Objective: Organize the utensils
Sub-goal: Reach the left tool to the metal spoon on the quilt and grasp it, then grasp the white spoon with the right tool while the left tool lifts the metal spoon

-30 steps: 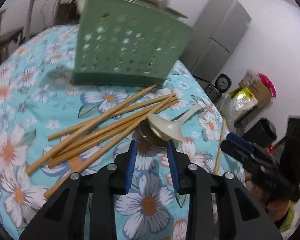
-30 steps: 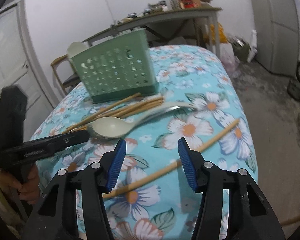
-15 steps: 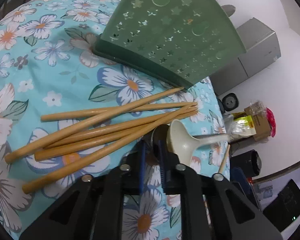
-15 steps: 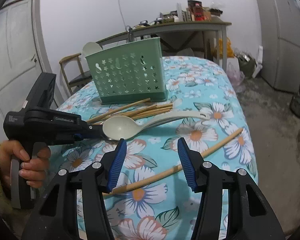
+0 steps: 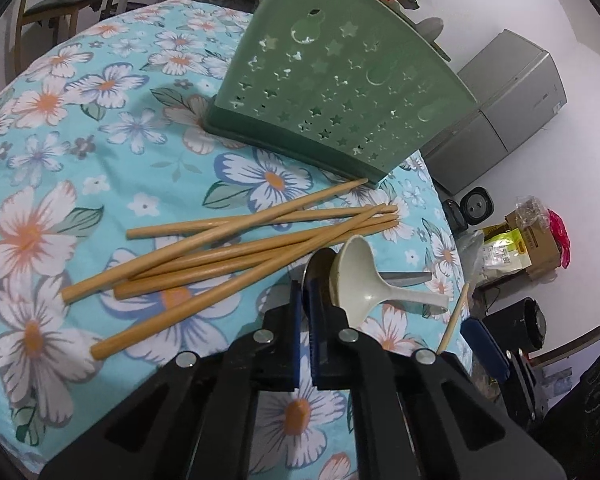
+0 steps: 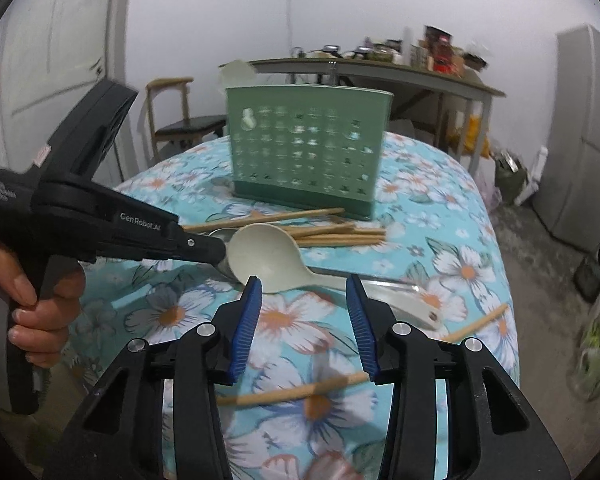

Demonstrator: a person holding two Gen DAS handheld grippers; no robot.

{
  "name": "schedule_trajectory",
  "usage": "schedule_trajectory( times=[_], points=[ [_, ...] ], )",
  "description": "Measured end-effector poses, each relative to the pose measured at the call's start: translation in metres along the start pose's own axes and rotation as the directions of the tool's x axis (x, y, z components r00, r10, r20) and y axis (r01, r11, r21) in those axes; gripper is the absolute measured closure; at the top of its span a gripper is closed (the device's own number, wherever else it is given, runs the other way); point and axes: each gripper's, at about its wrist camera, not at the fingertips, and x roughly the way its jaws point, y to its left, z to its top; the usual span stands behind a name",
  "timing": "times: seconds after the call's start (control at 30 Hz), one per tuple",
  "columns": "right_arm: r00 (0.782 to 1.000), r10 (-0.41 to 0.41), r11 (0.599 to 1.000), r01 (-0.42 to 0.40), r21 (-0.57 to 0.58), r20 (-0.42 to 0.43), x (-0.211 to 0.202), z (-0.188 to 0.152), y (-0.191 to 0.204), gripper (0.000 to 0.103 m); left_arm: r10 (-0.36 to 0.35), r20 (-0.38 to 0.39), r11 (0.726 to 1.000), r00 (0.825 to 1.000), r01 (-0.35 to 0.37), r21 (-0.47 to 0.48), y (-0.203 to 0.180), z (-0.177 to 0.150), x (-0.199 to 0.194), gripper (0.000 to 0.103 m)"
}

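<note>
The metal spoon (image 5: 320, 268) is pinched at its bowl by the left tool (image 5: 305, 312), in front of the green utensil holder (image 5: 340, 92), probably because the cream ladle (image 5: 356, 276) lies over it. The right tool (image 6: 304, 320) is held wide above a lone chopstick (image 6: 292, 392).

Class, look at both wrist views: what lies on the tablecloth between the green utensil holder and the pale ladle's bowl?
A loose bundle of wooden chopsticks lies between the green utensil holder and the pale ladle. Both views show it; the left wrist view is clearest.
</note>
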Motion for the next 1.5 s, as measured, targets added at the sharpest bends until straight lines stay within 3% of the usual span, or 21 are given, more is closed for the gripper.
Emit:
schedule_trajectory(
  times=[0.4, 0.57, 0.63, 1.0, 1.2, 1.5],
  points=[
    [0.998, 0.027, 0.972, -0.038, -0.233, -0.048, 0.033, 0.01, 0.054, 0.066, 0.046, 0.061, 0.999, 0.997, -0.047, 0.008, 0.017, -0.009, -0.027, 0.101],
    [0.997, -0.017, 0.943, -0.008, -0.332, -0.071, 0.043, 0.004, 0.076, 0.067, 0.04, 0.073, 0.999, 0.997, -0.041, 0.014, 0.019, -0.011, -0.029, 0.101],
    [0.996, -0.044, 0.937, 0.015, -0.349, -0.074, 0.047, 0.003, 0.079, 0.072, 0.035, 0.072, 0.999, 0.997, -0.036, 0.012, 0.021, -0.011, -0.03, 0.101],
    [0.986, -0.13, 0.923, 0.083, -0.375, -0.101, 0.06, 0.002, 0.08, 0.075, 0.012, 0.075, 1.0, 0.997, -0.012, 0.002, 0.03, -0.013, -0.032, 0.101],
    [0.984, -0.134, 0.931, 0.086, -0.355, -0.113, 0.065, 0.006, 0.076, 0.094, 0.008, 0.079, 1.0, 0.997, -0.008, -0.007, 0.035, -0.013, -0.033, 0.101],
    [0.993, -0.116, 0.958, 0.107, -0.266, -0.021, 0.035, 0.03, 0.058, 0.099, 0.028, 0.123, 0.999, 0.992, -0.03, 0.017, 0.03, -0.014, -0.042, 0.102]
  ],
)
